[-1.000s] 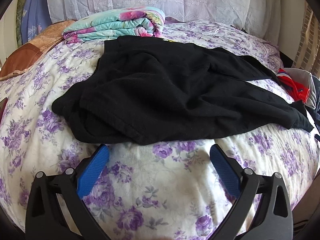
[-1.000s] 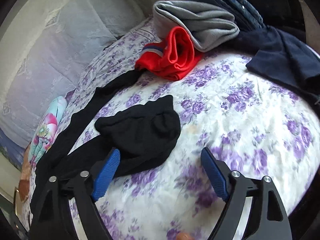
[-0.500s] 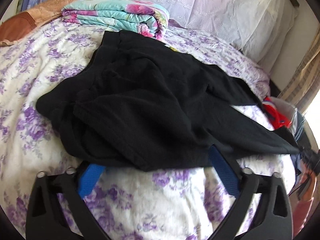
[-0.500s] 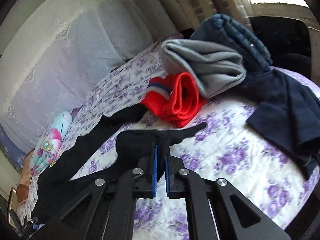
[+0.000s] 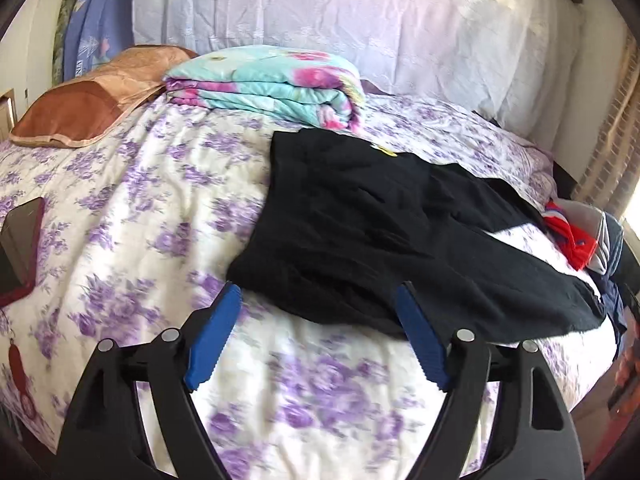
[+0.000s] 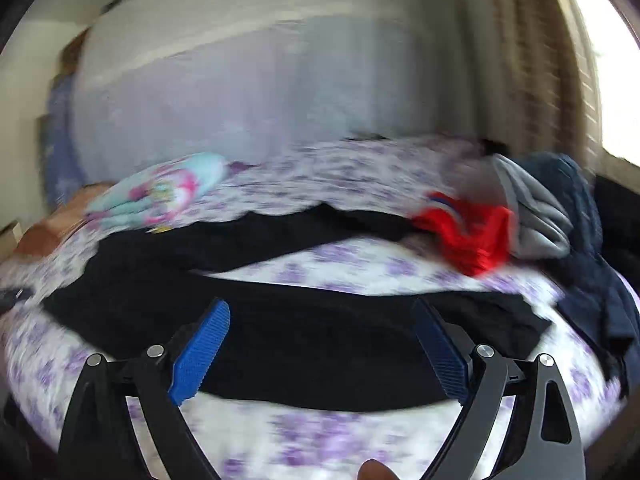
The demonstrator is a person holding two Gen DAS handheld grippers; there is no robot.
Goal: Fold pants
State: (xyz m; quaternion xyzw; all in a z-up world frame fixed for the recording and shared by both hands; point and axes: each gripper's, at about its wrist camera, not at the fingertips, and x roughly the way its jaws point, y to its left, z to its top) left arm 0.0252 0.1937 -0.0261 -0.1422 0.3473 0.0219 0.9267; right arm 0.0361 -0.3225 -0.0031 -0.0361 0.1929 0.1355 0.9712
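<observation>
We saw one black pants [image 5: 360, 236] spread rumpled on the bed [image 5: 152, 208], legs apart. Left gripper [image 5: 318, 332] closing, right gripper [image 6: 320, 344] just opened; both empty, tho blurry.

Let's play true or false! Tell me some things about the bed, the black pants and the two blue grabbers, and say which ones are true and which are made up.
1. The black pants lie spread on a bedspread with purple flowers. True.
2. The left tool is squeezing the pants tight. False: its blue pads stand apart, just at the near edge of the pants, pinching nothing.
3. A folded blanket in turquoise and pink sits behind the pants. True.
4. The right tool is shut. False: it is wide open over the pants, its jaws having just been opening, with nothing pinched.
5. The red garment lies on top of the pants' waist. False: it lies by the far leg end, next to a grey garment.
</observation>
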